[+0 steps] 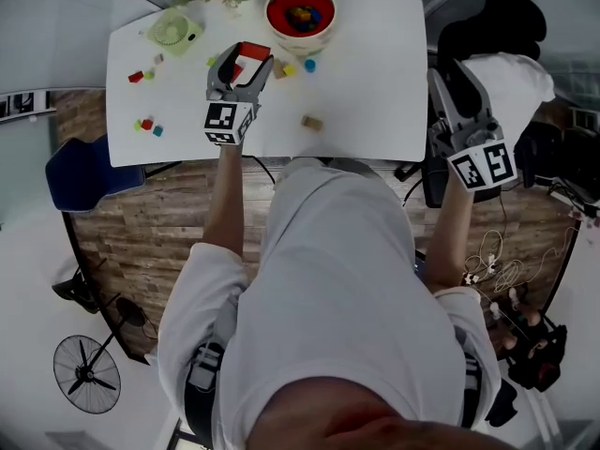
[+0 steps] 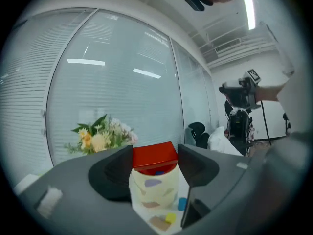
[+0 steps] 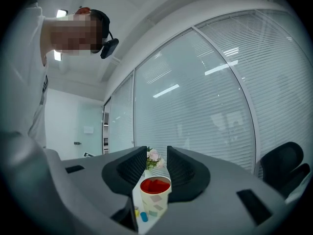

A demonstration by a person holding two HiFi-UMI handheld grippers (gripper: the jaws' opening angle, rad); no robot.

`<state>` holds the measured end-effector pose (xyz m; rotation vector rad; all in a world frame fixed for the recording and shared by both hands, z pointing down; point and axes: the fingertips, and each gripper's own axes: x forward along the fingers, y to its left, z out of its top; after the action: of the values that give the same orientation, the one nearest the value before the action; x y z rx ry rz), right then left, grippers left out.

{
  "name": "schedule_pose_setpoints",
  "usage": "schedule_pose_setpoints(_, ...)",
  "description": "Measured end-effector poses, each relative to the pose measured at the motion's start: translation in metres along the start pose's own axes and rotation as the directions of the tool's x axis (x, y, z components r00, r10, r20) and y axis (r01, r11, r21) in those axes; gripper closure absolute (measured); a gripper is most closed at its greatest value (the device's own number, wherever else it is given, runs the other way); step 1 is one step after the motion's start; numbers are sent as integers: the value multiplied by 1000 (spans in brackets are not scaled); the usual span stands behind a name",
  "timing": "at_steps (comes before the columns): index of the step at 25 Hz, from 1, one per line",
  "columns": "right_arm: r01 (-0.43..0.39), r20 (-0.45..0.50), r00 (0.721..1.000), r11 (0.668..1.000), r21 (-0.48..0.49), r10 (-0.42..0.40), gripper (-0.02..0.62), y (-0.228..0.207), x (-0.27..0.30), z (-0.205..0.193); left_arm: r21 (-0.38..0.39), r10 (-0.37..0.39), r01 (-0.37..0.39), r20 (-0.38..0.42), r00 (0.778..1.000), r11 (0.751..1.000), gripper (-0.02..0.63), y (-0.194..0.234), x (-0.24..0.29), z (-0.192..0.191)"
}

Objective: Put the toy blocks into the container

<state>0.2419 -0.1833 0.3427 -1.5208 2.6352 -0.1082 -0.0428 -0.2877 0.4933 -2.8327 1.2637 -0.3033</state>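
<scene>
Jaws of the left gripper (image 2: 155,173) clamp one red block (image 2: 154,155) over the white table (image 1: 375,82), near the single red-lined container (image 1: 300,36). Right gripper (image 3: 156,168) jaws stand apart, empty, beyond the table's right edge. One tan block (image 1: 312,122) lies alone.

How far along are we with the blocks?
Some blocks already lie in the container. The left gripper holds a red block just short of it; the right gripper is open, beside the table. Left on the table: a tan block, a blue block and small blocks toward its left side.
</scene>
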Motion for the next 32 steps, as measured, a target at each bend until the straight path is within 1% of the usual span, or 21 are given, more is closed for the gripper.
schedule_pose_setpoints(2,13,-1,1000,1000,10,-13,465,4,-6,-4,21,-26,26,19,999,999,322,10,21,22)
schedule_pose_setpoints(4,31,-10,999,999,12,-31,465,8,-13,-9,56,-58,58,-3,998,997,322,13,48,27)
schedule_pose_setpoints(6,50,-26,998,999,6,-50,465,12,-21,-15,75,-86,89,-40,995,993,324,13,78,19)
schedule_pose_setpoints(8,70,-41,997,998,3,-70,465,15,-28,-21,73,-108,114,-76,991,991,324,12,105,7)
schedule_pose_setpoints(11,106,-53,993,994,7,-106,465,18,-41,-27,49,-122,130,-136,983,990,324,10,138,-16)
schedule_pose_setpoints(14,142,-62,988,990,13,-141,463,18,-51,-31,15,-130,135,-184,974,991,317,10,157,-35)
schedule_pose_setpoints(15,150,-66,987,989,12,-148,463,18,-52,-33,12,-136,141,-191,972,990,299,9,160,-38)
schedule_pose_setpoints(18,154,-88,984,988,1,-154,459,18,-50,-40,2,-160,163,-174,972,987,214,3,162,-36)
schedule_pose_setpoints(19,149,-101,984,989,-6,-149,454,19,-47,-44,0,-166,168,-160,973,986,198,1,160,-32)
schedule_pose_setpoints(22,116,-140,983,993,-20,-117,440,24,-35,-58,-2,-163,164,-112,980,986,203,0,144,-16)
schedule_pose_setpoints(23,102,-151,983,995,-21,-104,440,27,-30,-63,1,-158,158,-94,983,987,220,-1,137,-10)
schedule_pose_setpoints(24,87,-161,983,996,-19,-89,440,29,-25,-68,8,-152,152,-74,986,988,273,0,128,-3)
schedule_pose_setpoints(25,71,-170,983,997,-18,-74,440,31,-20,-73,18,-144,145,-49,988,989,360,0,117,5)
schedule_pose_setpoints(26,56,-181,982,998,-21,-59,440,34,-15,-78,30,-134,135,-21,991,990,428,1,106,14)
schedule_pose_setpoints(27,39,-193,980,999,-28,-44,439,35,-10,-83,40,-126,125,8,992,991,553,2,94,23)
schedule_pose_setpoints(28,21,-206,978,999,-40,-29,439,37,-4,-88,50,-120,119,34,992,992,609,3,82,31)
schedule_pose_setpoints(30,-23,-243,970,997,-76,3,439,42,9,-102,75,-117,112,61,991,991,612,2,58,45)
schedule_pose_setpoints(32,-83,-299,953,990,-116,45,440,51,24,-123,93,-102,94,77,992,991,612,1,31,57)
